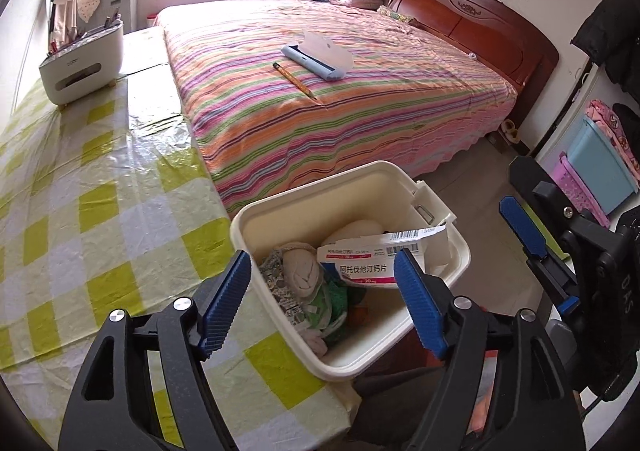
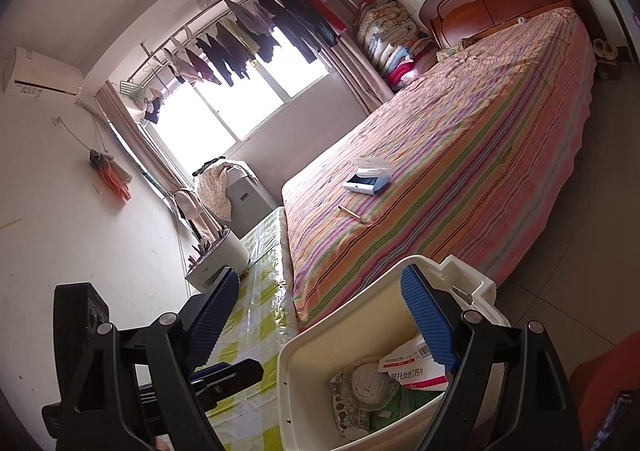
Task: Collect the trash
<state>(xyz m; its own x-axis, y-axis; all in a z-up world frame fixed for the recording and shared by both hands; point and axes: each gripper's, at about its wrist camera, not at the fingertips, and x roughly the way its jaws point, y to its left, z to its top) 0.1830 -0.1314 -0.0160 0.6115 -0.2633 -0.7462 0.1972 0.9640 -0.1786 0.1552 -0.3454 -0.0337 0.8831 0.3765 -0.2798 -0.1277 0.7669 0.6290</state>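
Note:
A cream-white bin (image 1: 280, 207) stands at the table's corner beside the bed. In it lie a white medicine box with a red stripe (image 1: 360, 263), a crumpled white wad (image 1: 300, 271) and a green wrapper (image 1: 332, 299). My left gripper (image 1: 322, 267) hangs open just above the bin, with nothing pressed between its pads. From the right, my right gripper (image 2: 320, 279) stands open over the bin (image 2: 304, 343) with nothing held, the medicine box (image 2: 408, 371) below it. A pencil (image 1: 294, 81) and a light blue case with white paper (image 1: 316, 59) lie on the bed.
The table wears a yellow-green checked plastic cloth (image 1: 80, 211), with a white desk organizer (image 1: 80, 63) at its far end. The striped bed (image 1: 360, 111) runs along the table's right edge. Plastic baskets (image 1: 592, 179) stand at the far right.

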